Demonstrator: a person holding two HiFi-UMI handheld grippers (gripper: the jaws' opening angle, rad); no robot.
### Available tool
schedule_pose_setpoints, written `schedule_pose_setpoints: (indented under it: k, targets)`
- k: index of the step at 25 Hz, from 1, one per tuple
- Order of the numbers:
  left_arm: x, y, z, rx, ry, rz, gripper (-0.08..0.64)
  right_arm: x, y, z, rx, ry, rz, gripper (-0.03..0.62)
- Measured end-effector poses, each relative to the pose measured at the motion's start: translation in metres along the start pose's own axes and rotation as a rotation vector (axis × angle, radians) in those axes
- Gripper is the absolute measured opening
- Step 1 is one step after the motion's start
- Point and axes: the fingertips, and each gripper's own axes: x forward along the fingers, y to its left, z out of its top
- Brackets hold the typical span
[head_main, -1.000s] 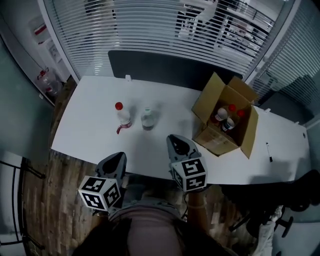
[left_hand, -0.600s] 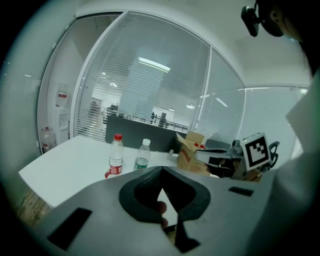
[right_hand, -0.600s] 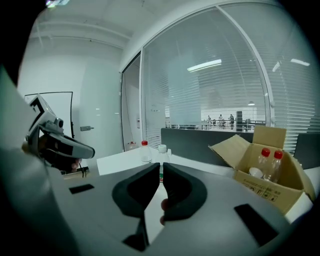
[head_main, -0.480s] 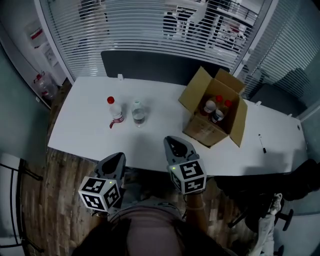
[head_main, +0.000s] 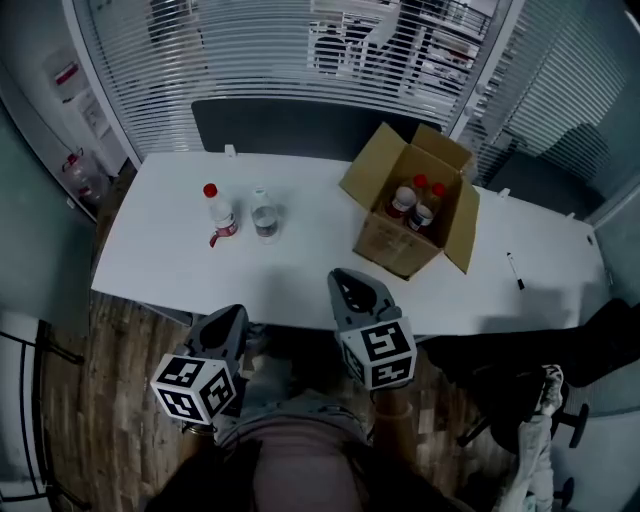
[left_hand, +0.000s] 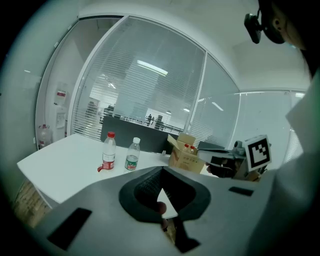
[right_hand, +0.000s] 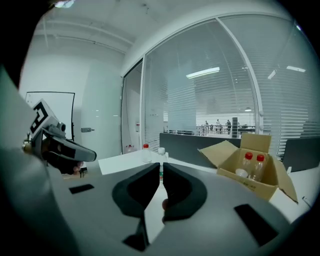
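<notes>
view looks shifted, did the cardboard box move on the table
No. The cardboard box keeps its spot right of the red-capped bottle; the whole table shifted in view together.

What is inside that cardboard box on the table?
Three bottles stand in the cardboard box: two red-capped, one white-capped. Its walls hide their lower parts and the box floor.

The walls of the cardboard box (head_main: 372, 240) hide the lower parts of the bottles inside it (head_main: 404, 198), so their number is unclear. The labels on the red-capped bottle (head_main: 215, 212) and the clear bottle (head_main: 264, 215) are too small to read. The right gripper (right_hand: 161, 167) covers most of the clear bottle in its own view.
</notes>
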Motion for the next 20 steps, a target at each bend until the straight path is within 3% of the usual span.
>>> schedule_pose_setpoints:
  k: [8, 20]
  targets:
    - [0.008, -0.02, -0.01, 0.023, 0.031, -0.078, 0.008, -0.028, -0.012, -0.013, 0.014, -0.001, -0.097, 0.04]
    - [0.053, -0.063, -0.008, 0.079, 0.088, -0.235, 0.008, -0.069, -0.074, -0.022, 0.048, -0.002, -0.314, 0.04]
